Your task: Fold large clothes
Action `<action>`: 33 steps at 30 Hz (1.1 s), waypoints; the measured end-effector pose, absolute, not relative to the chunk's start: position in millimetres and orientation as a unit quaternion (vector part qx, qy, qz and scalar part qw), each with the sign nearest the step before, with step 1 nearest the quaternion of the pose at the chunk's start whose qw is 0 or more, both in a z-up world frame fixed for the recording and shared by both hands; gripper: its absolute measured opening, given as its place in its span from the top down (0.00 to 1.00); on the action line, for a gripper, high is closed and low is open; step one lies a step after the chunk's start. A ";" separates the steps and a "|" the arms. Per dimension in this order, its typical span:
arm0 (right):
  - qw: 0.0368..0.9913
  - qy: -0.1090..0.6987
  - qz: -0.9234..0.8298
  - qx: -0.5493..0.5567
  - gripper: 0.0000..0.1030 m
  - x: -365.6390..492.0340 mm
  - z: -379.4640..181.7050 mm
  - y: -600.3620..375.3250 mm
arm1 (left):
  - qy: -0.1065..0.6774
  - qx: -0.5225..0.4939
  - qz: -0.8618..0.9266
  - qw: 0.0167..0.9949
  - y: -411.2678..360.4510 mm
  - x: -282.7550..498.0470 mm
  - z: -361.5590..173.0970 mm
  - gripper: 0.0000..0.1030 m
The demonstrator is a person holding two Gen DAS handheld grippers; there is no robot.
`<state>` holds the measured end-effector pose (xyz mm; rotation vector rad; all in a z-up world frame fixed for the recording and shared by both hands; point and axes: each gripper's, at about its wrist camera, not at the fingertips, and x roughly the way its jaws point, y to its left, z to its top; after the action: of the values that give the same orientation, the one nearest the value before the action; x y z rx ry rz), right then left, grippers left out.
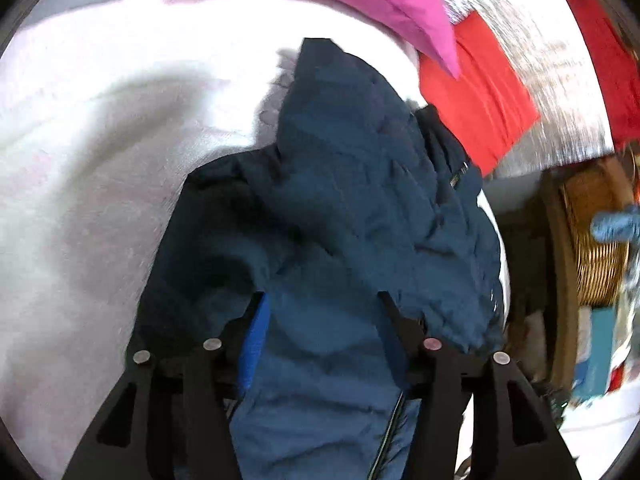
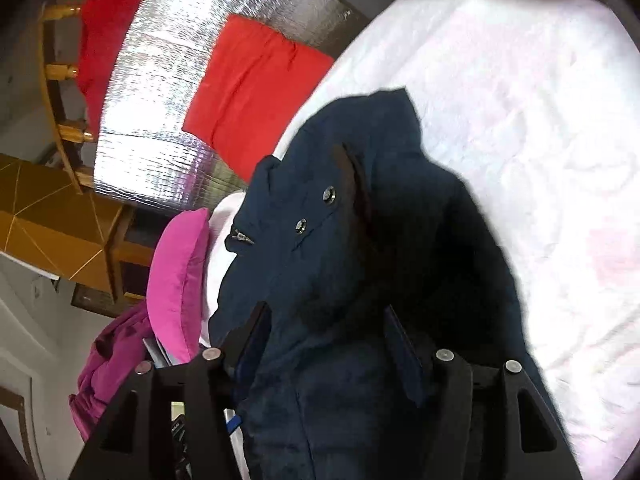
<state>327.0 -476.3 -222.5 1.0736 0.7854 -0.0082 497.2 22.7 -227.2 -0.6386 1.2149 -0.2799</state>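
A navy padded jacket (image 1: 352,200) lies bunched on the white bed (image 1: 80,160), soft, bulky, slippery-looking. Left claw (image 1: 320,320) and right claw (image 2: 324,332) stand spread astride its folds; hems would probably grip best.

We see a navy padded jacket (image 1: 340,184) bunched between both pairs of jaws, its cloth running up and away from them in a crumpled peak. Ahead of the right jaws its flap shows two metal snaps (image 2: 329,194) and a zip pull (image 2: 241,236). It lies on a white bed sheet (image 2: 520,120).
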 end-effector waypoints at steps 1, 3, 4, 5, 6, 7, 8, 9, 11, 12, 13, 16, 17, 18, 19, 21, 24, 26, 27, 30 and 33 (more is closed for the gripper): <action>0.787 0.363 -0.004 0.499 0.40 320.3 -219.8 -478.5 | 0.557 -0.281 -0.131 0.770 23.2 490.0 -221.6 0.45; 0.786 0.355 -0.008 0.506 0.40 301.4 -215.1 -486.3 | 0.552 -0.264 -0.131 0.780 23.8 480.6 -213.6 0.43; 0.787 0.351 -0.010 0.507 0.40 294.3 -213.0 -489.8 | 0.548 -0.256 -0.128 0.786 24.7 476.3 -209.9 0.41; 0.788 0.347 -0.014 0.508 0.40 286.5 -210.7 -494.0 | 0.544 -0.246 -0.123 0.793 25.9 472.7 -206.5 0.40; 0.789 0.343 -0.018 0.509 0.40 275.0 -208.4 -499.6 | 0.540 -0.236 -0.116 0.799 28.1 468.0 -203.4 0.40; 0.789 0.340 -0.019 0.511 0.40 268.1 -206.4 -502.0 | 0.538 -0.226 -0.109 0.805 33.5 462.8 -200.9 0.40; 0.788 0.336 -0.021 0.515 0.40 257.5 -205.4 -506.5 | 0.534 -0.216 -0.103 0.811 46.1 454.4 -197.3 0.40; 0.787 0.331 -0.021 0.520 0.40 248.2 -205.3 -509.9 | 0.530 -0.209 -0.098 0.816 49.9 448.1 -194.2 0.40; 0.785 0.326 -0.021 0.527 0.40 231.4 -205.1 -517.7 | 0.521 -0.190 -0.090 0.827 57.5 438.8 -191.4 0.40; 0.782 0.324 -0.021 0.532 0.40 222.2 -206.1 -521.1 | 0.517 -0.177 -0.087 0.833 62.3 431.7 -188.9 0.40; 0.780 0.324 -0.020 0.535 0.40 214.4 -208.2 -523.4 | 0.514 -0.169 -0.084 0.837 66.9 426.9 -188.3 0.39; 0.771 0.333 -0.017 0.543 0.40 191.3 -218.1 -531.2 | 0.504 -0.136 -0.069 0.850 84.9 403.5 -189.0 0.39; 0.765 0.338 -0.014 0.548 0.40 184.4 -222.8 -532.9 | 0.503 -0.132 -0.065 0.851 91.4 396.0 -190.4 0.39; 0.758 0.344 -0.011 0.554 0.40 178.2 -227.7 -534.5 | 0.505 -0.131 -0.061 0.851 100.6 386.8 -193.7 0.39; 0.752 0.350 -0.007 0.558 0.40 171.9 -232.6 -535.5 | 0.507 -0.133 -0.060 0.850 106.5 381.1 -195.8 0.39; 0.746 0.358 -0.005 0.561 0.40 159.6 -240.1 -536.5 | 0.511 -0.151 -0.060 0.844 122.2 365.4 -202.2 0.39; 0.734 0.368 0.004 0.571 0.39 145.3 -251.2 -532.0 | 0.518 -0.189 -0.081 0.830 140.2 341.9 -211.5 0.39; 0.726 0.377 0.009 0.575 0.39 136.0 -258.9 -530.1 | 0.518 -0.200 -0.094 0.826 146.7 326.9 -216.1 0.39; 0.725 0.380 0.009 0.574 0.39 132.0 -261.0 -528.3 | 0.517 -0.202 -0.095 0.826 149.2 320.2 -217.7 0.39; 0.721 0.382 0.018 0.578 0.39 122.9 -264.9 -523.7 | 0.512 -0.210 -0.110 0.826 156.8 298.0 -222.9 0.39; 0.718 0.388 0.016 0.577 0.39 117.7 -268.7 -517.7 | 0.514 -0.217 -0.112 0.823 162.9 285.5 -229.7 0.40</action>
<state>117.7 -517.7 -268.7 1.2771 0.8579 0.0359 285.5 162.9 -229.7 -0.4610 1.0925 -0.2387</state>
